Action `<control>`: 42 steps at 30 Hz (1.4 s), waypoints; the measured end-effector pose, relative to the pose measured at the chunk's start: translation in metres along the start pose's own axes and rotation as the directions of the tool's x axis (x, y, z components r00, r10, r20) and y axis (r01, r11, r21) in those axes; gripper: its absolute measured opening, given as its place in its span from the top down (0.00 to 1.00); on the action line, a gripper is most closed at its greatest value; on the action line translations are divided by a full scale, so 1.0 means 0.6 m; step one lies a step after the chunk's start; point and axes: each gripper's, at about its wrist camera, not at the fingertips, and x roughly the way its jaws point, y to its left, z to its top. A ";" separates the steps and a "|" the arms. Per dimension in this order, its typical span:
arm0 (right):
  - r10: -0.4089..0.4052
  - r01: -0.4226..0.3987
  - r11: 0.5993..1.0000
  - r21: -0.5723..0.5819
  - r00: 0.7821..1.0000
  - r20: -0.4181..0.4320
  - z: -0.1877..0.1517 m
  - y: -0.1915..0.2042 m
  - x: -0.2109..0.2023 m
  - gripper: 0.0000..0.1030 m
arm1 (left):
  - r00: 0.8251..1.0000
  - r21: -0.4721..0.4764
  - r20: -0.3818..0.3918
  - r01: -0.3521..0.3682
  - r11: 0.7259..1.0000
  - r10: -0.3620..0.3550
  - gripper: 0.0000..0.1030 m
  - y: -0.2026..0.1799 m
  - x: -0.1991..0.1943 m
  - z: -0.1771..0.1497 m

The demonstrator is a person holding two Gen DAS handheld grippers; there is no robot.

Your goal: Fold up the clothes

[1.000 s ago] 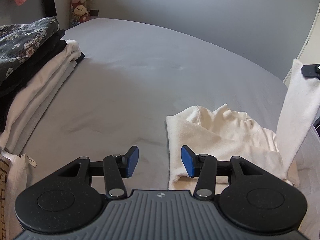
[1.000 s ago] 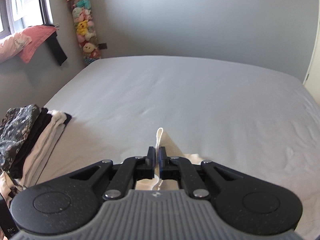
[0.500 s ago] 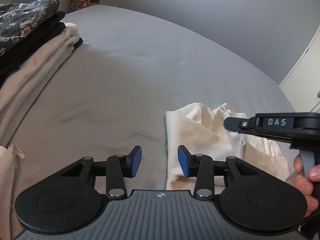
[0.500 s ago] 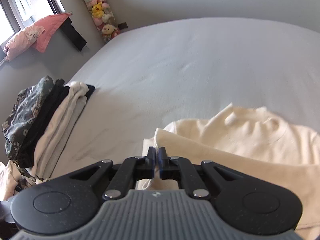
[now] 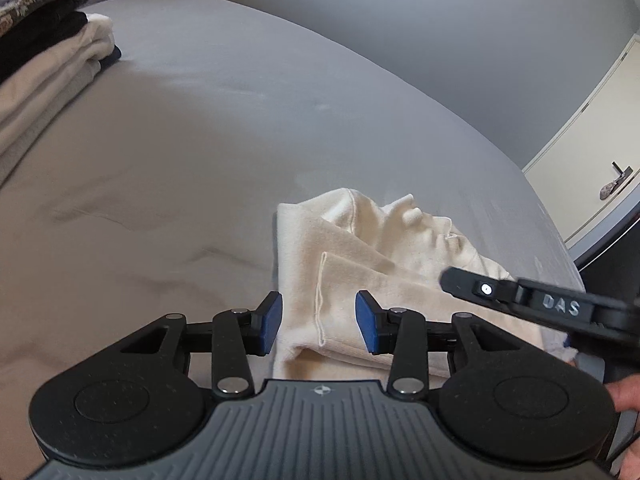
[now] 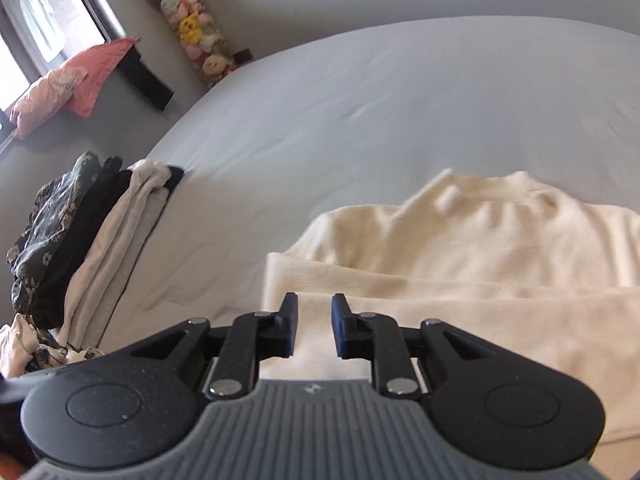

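Cream top (image 5: 372, 256) lies partly folded on grey bed (image 5: 192, 152), near edge, right of centre; collar end bunched toward the far side, a sleeve or side panel laid across the body w/ a stitched hem (image 5: 320, 300) showing in left wrist view. Left gripper (image 5: 319, 322) hovers just above the near-left corner of the garment, blue pads well apart, nothing between them but air over cloth. Right gripper (image 6: 314, 330) also has its jaws parted, w/ a narrower gap, sitting over the folded panel (image 6: 440, 312); holds nothing. From the left view its black body (image 5: 532, 304) comes in from the right, low over the fabric.

Handling, as a guess: fabric looks soft, knit-like, light, floppy; no stiffness, so any lifted edge will droop and drag the layers under it. Not slippery on the bed sheet, probably clings a bit. Not fragile. Best grip pts seem to be the near-left corner by the hem for the left side, and the near edge of the folded panel further right for the right side; pinch both layers together or the top one slides off. Lift both ends level, else the fold skews.

Stack of folded clothes (image 6: 92, 232) sits on the left of the bed, well apart from the top; prob. the destination once folding is done.
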 end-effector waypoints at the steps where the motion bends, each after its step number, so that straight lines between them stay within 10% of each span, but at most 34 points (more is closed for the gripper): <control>1: -0.011 0.011 1.000 0.004 1.000 0.021 -0.010 -0.017 -0.017 0.79 | 1.000 -0.016 -0.009 0.014 1.000 -0.015 0.55 0.000 0.009 -0.002; 16: -0.249 0.197 0.944 0.264 0.952 0.178 -0.190 -0.260 -0.184 0.74 | 0.992 -0.046 -0.107 -0.068 0.997 0.062 0.55 -0.013 0.100 -0.006; 18: -0.265 0.221 0.944 0.244 0.949 0.169 -0.186 -0.269 -0.194 0.69 | 0.994 -0.023 -0.090 -0.065 0.998 0.063 0.55 -0.022 0.100 -0.008; 23: -0.319 0.300 0.939 0.166 0.942 0.103 -0.212 -0.284 -0.197 0.65 | 0.997 0.034 -0.044 -0.058 0.998 0.060 0.95 -0.046 0.098 -0.012; 42: -0.477 0.467 0.879 0.093 0.866 0.153 -0.184 -0.317 -0.140 0.53 | 0.933 0.033 0.293 0.208 0.978 -0.209 0.97 -0.130 -0.028 0.085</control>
